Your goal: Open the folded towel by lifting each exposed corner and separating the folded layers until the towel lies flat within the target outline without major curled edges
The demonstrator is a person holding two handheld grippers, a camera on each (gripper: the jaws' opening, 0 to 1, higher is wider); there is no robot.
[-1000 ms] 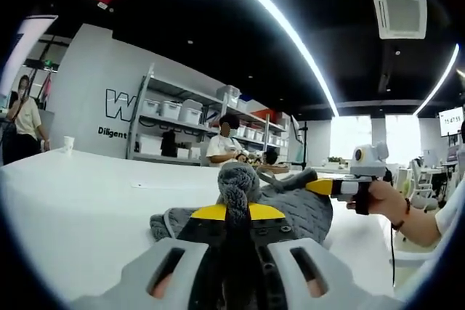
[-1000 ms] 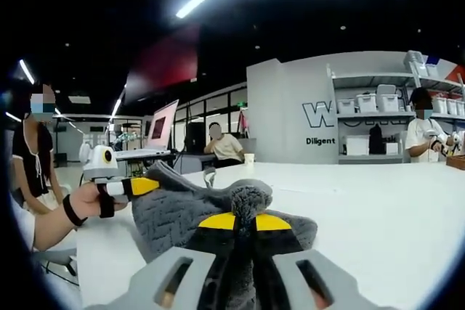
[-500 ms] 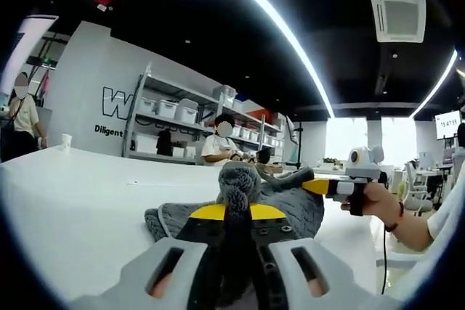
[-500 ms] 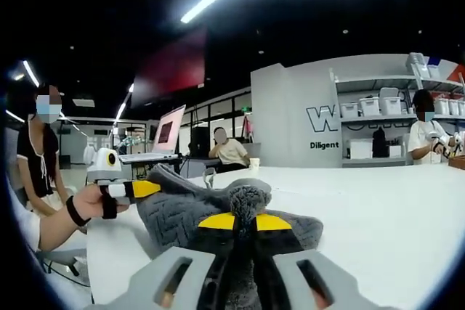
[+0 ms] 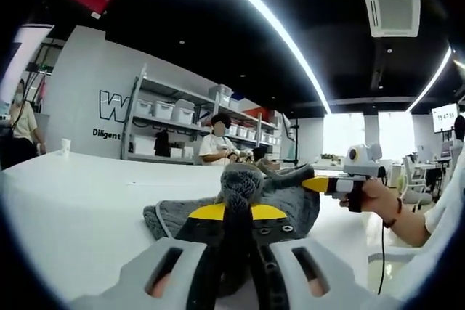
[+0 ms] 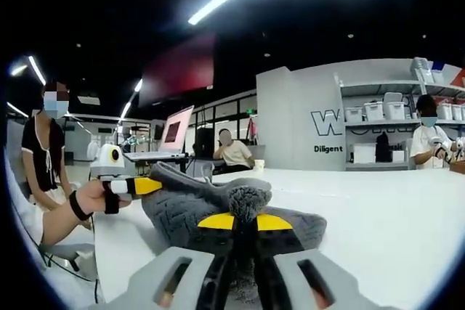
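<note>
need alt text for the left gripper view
The left tongs are shut on a bunched corner of a grey textured towel lying on a white table. The right tongs, hand-held, grip the towel's far corner.

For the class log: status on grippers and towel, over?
Left gripper shut on towel. Right gripper shut on towel too. Towel bunched, lifted between them over white table, not flat. Nothing in the way.

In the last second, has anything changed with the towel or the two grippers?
Hardly anything. Both views have drifted a little, so the cameras moved slightly with the hands. The left gripper stays shut on a bunched corner of the grey towel, and the right gripper stays shut on another corner. The towel is still crumpled on the white table, not yet opened.
</note>
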